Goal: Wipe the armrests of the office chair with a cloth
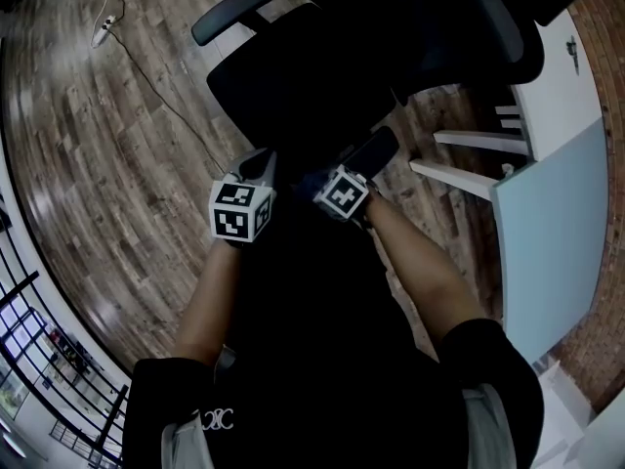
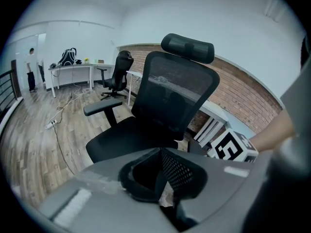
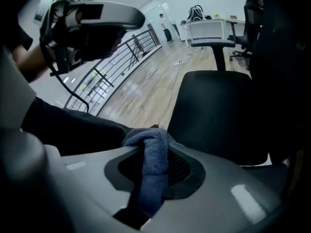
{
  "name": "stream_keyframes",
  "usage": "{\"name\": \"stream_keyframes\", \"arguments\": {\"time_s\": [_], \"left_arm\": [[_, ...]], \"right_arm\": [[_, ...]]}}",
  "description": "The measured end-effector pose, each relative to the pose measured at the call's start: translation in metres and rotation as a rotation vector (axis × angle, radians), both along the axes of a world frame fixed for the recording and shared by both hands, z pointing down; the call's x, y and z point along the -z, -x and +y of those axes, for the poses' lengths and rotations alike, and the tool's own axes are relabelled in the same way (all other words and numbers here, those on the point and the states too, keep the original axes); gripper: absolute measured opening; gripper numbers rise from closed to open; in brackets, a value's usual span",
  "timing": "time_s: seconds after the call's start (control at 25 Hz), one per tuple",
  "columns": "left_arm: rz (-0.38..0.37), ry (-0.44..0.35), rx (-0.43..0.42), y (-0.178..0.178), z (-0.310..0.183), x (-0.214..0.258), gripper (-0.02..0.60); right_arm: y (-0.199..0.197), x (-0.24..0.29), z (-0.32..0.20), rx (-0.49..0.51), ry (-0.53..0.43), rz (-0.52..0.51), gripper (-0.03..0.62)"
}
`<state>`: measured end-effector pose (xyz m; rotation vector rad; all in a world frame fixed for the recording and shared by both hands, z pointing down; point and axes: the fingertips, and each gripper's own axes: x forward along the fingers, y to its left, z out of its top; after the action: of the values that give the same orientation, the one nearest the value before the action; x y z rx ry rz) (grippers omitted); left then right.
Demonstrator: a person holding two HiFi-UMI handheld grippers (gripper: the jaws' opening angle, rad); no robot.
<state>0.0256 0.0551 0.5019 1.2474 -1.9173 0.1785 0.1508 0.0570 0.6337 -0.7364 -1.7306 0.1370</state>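
The black office chair (image 1: pixel 293 76) stands just ahead of me, its seat toward me. Its left armrest (image 1: pixel 231 13) sticks out at upper left; its right armrest (image 1: pixel 373 149) lies beside my right gripper (image 1: pixel 314 178). That gripper is shut on a blue cloth (image 3: pixel 151 157), which bulges out above the jaws. In the right gripper view the seat (image 3: pixel 218 110) fills the right side. My left gripper (image 1: pixel 262 164) hovers over the seat's front with its jaws together and nothing in them. The left gripper view faces the mesh backrest (image 2: pixel 177 93) and the left armrest (image 2: pixel 102 107).
A white desk (image 1: pixel 547 213) with slanted legs stands close on the right, by a brick wall. A cable (image 1: pixel 146 76) and power strip (image 1: pixel 105 29) lie on the wood floor at left. A black railing (image 1: pixel 29 360) borders the floor. A second chair (image 2: pixel 115 74), a far desk and a person (image 2: pixel 30 68) stand at the back.
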Motion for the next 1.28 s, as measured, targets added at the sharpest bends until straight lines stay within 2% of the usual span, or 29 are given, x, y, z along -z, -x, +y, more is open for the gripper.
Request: {"name": "stream_keyframes", "arguments": {"time_s": [0.16,0.28,0.44,0.68,0.76,1.0,1.12,1.28], "left_arm": [[0.033,-0.015,-0.013,-0.006,-0.002,-0.006,0.006],[0.052,-0.014,-0.031,0.002,-0.012,-0.013,0.006],[0.078,-0.028,-0.070,0.014,-0.031,-0.021,0.006],[0.106,-0.025,-0.130,0.030,-0.039,-0.037,0.006],[0.101,-0.024,-0.139,0.035,-0.036,-0.039,0.006],[0.131,-0.013,-0.140,0.037,-0.031,-0.058,0.006],[0.143,-0.002,-0.143,0.033,-0.027,-0.069,0.006],[0.185,0.018,-0.105,0.026,-0.016,-0.086,0.006]], "right_arm": [[-0.021,0.009,-0.009,0.085,0.082,0.060,0.092],[-0.011,0.021,-0.037,0.071,0.090,0.074,0.092],[0.022,0.038,-0.094,0.113,0.004,0.044,0.092],[0.071,0.032,-0.155,0.352,-0.175,0.050,0.092],[0.077,0.021,-0.160,0.434,-0.191,0.111,0.092],[0.074,-0.019,-0.161,0.644,-0.142,0.407,0.091],[0.058,-0.036,-0.160,0.761,-0.117,0.571,0.089],[0.031,-0.059,-0.160,0.895,-0.089,0.727,0.089]]}}
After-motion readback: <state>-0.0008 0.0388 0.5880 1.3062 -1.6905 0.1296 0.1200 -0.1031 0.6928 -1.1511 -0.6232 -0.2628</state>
